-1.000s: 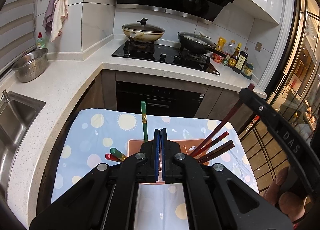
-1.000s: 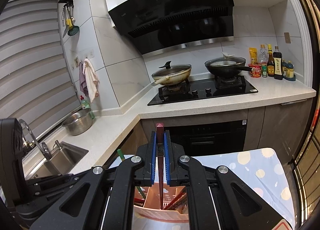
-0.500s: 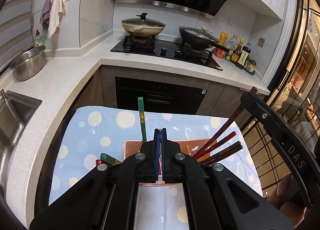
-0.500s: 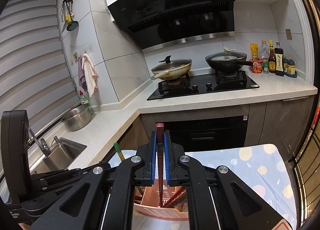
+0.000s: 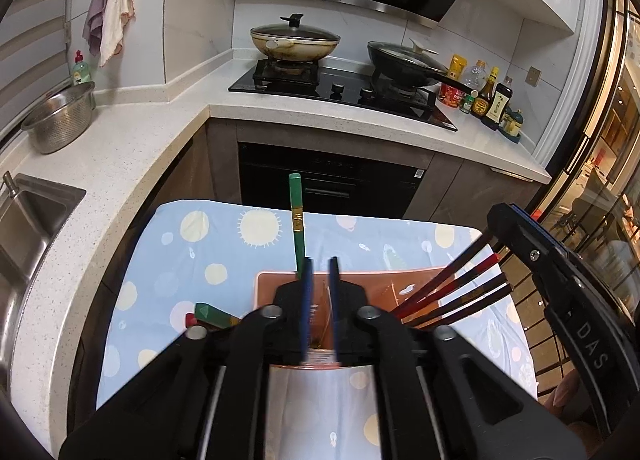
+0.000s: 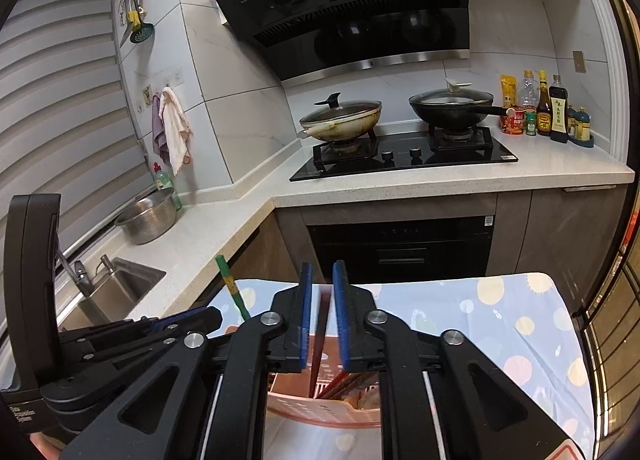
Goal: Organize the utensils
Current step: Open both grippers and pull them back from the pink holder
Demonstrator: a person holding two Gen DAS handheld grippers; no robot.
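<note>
An orange slotted utensil basket (image 5: 266,292) stands on a table with a blue sun-print cloth (image 5: 192,252). My left gripper (image 5: 320,262) hangs over it, its jaws opening, with nothing between the blue pads. A green chopstick (image 5: 296,216) stands upright just beyond its left finger. Several dark red and black chopsticks (image 5: 460,292) lean out of the basket on the right. My right gripper (image 6: 323,266) is also opening over the basket (image 6: 320,412). A blurred dark red chopstick (image 6: 320,332) hangs loose between its pads, its lower end in the basket.
Short green and red chopstick ends (image 5: 208,312) stick out at the basket's left. A steel sink (image 5: 28,216) and colander (image 5: 60,116) sit on the left counter. Behind are a hob with two lidded pans (image 5: 296,44) and sauce bottles (image 5: 488,96). A hand (image 5: 568,400) shows at lower right.
Both pairs of jaws were shut and now stand slightly apart. The dark red chopstick has slid down between the right pads toward the basket. Both grippers sank a little.
</note>
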